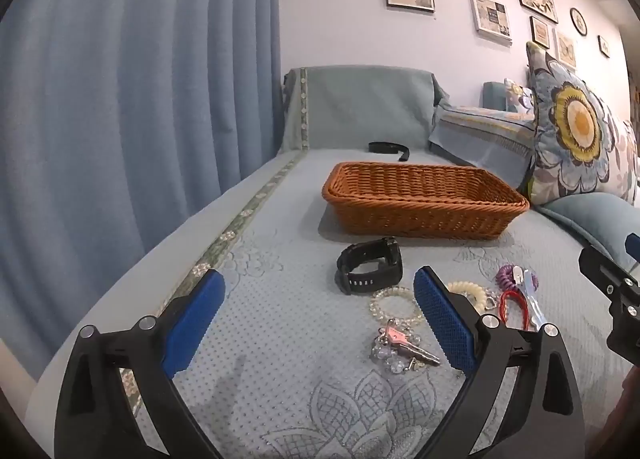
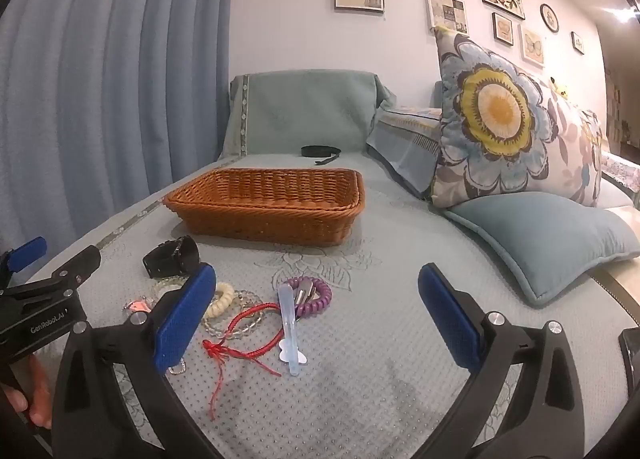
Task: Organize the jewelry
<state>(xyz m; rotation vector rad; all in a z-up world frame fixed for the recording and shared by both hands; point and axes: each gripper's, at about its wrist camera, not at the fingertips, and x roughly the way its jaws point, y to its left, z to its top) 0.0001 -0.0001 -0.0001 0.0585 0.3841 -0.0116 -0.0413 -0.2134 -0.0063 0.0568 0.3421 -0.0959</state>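
A brown wicker basket (image 1: 424, 195) (image 2: 268, 203) stands on the quilted sofa seat and looks empty. In front of it lies a black watch (image 1: 370, 265) (image 2: 172, 257). Near it lie a clear bead bracelet (image 1: 394, 305), a key with a pink head (image 1: 404, 343), a cream coil hair tie (image 2: 220, 301), a purple coil hair tie (image 2: 310, 295), a red cord bracelet (image 2: 244, 335) and a pale blue hair clip (image 2: 290, 329). My left gripper (image 1: 320, 287) is open above the seat, left of the pile. My right gripper (image 2: 318, 279) is open above the pile.
A black strap (image 1: 390, 149) (image 2: 320, 151) lies behind the basket by the sofa arm. A flowered cushion (image 2: 504, 123) and a plain blue cushion (image 2: 544, 235) lie at the right. A blue curtain (image 1: 120, 99) hangs at the left, past the seat's edge.
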